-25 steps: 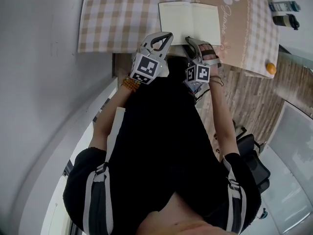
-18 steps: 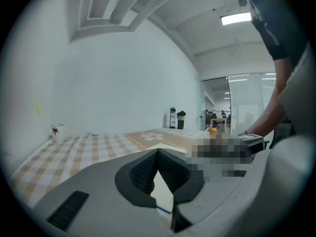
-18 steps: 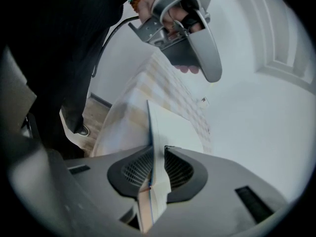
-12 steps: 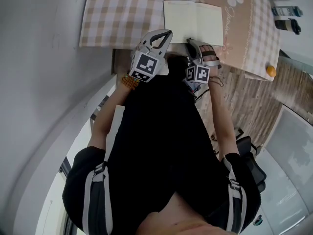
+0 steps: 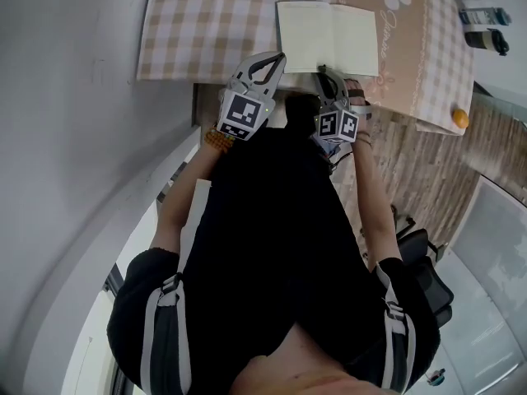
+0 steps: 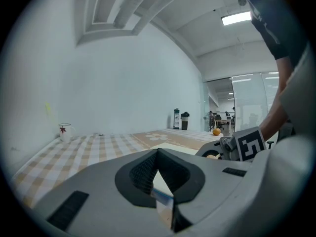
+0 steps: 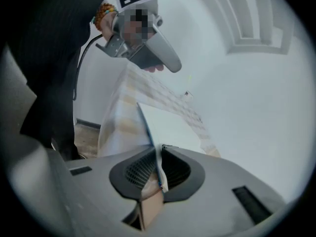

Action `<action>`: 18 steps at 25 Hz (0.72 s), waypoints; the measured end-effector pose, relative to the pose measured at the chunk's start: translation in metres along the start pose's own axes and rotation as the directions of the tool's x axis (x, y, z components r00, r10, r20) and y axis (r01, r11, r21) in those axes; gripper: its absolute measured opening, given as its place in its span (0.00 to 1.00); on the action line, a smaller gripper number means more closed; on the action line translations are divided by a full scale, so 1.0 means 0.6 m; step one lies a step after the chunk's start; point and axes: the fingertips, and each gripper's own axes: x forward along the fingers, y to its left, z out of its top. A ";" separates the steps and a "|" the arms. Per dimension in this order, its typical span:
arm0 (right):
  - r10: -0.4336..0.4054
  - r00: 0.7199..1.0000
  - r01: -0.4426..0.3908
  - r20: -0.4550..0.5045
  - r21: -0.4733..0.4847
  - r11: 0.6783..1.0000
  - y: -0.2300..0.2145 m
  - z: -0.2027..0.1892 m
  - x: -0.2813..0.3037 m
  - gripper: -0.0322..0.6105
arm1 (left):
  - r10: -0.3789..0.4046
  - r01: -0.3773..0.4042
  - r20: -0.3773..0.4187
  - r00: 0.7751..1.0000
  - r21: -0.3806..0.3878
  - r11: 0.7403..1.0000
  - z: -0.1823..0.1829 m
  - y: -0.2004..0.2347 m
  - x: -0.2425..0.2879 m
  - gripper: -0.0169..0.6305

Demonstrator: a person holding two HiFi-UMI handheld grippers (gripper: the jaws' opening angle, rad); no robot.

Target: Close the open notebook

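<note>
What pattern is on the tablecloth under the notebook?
Tan-and-white checks on the tablecloth, with a plain tan daisy band; head view shows it best.

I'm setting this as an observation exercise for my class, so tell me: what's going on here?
A person holds a gripper in each hand at an open notebook lying on a checked tablecloth. The right gripper has just been closing its jaws on the notebook's near edge and now pinches it. The left gripper is shut and empty, by the notebook's near left corner. The notebook lies open.
</note>
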 end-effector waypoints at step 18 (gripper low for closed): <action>-0.083 0.996 0.077 0.029 0.163 0.984 -0.038 -0.002 -0.016 0.10 | -0.244 0.158 -0.071 0.967 -0.582 0.797 -0.089 -0.013 0.052 0.18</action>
